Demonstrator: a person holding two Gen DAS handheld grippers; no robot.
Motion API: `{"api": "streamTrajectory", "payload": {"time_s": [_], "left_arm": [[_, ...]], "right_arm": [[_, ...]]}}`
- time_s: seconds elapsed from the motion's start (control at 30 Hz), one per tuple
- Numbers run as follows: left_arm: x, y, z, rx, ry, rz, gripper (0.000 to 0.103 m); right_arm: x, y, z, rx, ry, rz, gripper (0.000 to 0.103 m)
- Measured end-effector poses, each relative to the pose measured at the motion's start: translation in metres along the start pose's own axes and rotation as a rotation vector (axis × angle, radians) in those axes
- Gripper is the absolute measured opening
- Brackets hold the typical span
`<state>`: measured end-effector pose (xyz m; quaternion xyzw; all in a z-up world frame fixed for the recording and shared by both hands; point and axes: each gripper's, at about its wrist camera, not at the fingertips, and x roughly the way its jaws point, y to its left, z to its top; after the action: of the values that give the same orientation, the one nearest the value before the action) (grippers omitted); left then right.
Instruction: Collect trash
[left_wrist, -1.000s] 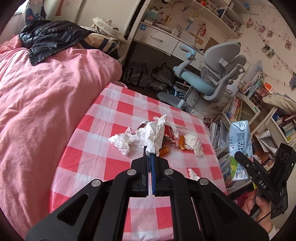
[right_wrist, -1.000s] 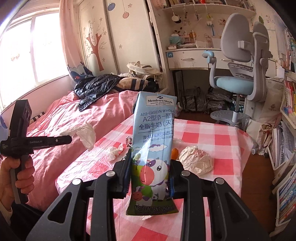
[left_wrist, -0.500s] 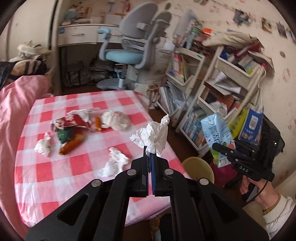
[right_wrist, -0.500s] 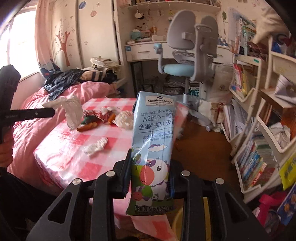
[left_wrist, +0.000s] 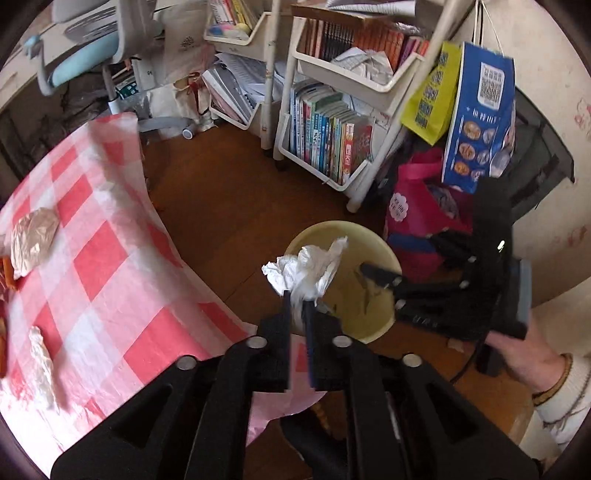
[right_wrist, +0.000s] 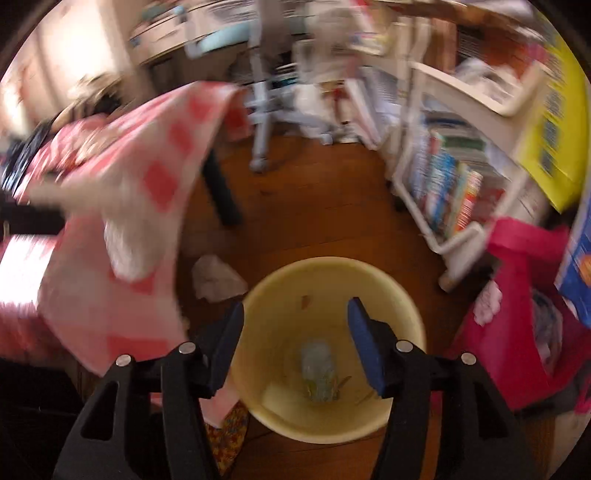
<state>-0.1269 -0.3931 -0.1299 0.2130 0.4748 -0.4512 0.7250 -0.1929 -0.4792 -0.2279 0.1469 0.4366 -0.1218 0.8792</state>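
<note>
Jaws pinched tight on the left gripper (left_wrist: 296, 300), clamping a crumpled white tissue (left_wrist: 308, 271) at frame centre, right over the yellow trash bin (left_wrist: 373, 325) on the wooden floor. Right gripper (right_wrist: 295, 332), jaws spread wide and empty, hangs above that bin's mouth; a blurred milk carton (right_wrist: 318, 371) lies at its bottom. More tissue scraps sit on the checkered tabletop (left_wrist: 92, 258), left.

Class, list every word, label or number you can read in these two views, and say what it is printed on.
Nothing can be read with certainty.
Blue bag: QR code and a row of characters, too blurred.
Book spines: too small.
Pink bag, white label: too small.
Right wrist view: motion-blurred throughout.
</note>
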Motion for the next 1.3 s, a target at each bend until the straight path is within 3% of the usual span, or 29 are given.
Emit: {"api": "streamTrajectory", "payload": {"time_s": [0.03, 0.1, 0.2, 0.33, 0.53, 0.67, 0.77, 0.9, 1.3], "left_arm": [[-0.007, 0.0, -0.002, 0.002, -0.022, 0.014, 0.036], [-0.033, 0.009, -0.009, 0.001, -0.093, 0.079, 0.061], [-0.072, 0.037, -0.024, -0.045, -0.173, 0.14, 0.067], [-0.133, 0.093, -0.051, -0.184, -0.306, 0.261, 0.086], [-0.193, 0.201, -0.093, -0.461, -0.415, 0.429, 0.091], [-0.214, 0.274, -0.141, -0.719, -0.476, 0.426, 0.092], [-0.216, 0.311, -0.167, -0.84, -0.435, 0.437, 0.092], [-0.235, 0.325, -0.179, -0.845, -0.475, 0.492, 0.092], [-0.247, 0.309, -0.176, -0.779, -0.482, 0.516, 0.092]], "right_arm": [[-0.007, -0.003, 0.002, 0.011, -0.024, -0.023, 0.063], [-0.022, 0.0, 0.009, 0.002, -0.08, -0.044, 0.066], [-0.039, 0.02, 0.027, -0.027, -0.156, -0.019, 0.071], [-0.062, 0.079, 0.063, -0.099, -0.27, 0.074, 0.078], [-0.085, 0.195, 0.106, -0.196, -0.373, 0.275, 0.089], [-0.091, 0.261, 0.111, -0.251, -0.421, 0.359, 0.092], [-0.082, 0.293, 0.102, -0.295, -0.428, 0.404, 0.092], [-0.079, 0.322, 0.098, -0.387, -0.427, 0.387, 0.092], [-0.068, 0.331, 0.101, -0.36, -0.414, 0.346, 0.093]]}}
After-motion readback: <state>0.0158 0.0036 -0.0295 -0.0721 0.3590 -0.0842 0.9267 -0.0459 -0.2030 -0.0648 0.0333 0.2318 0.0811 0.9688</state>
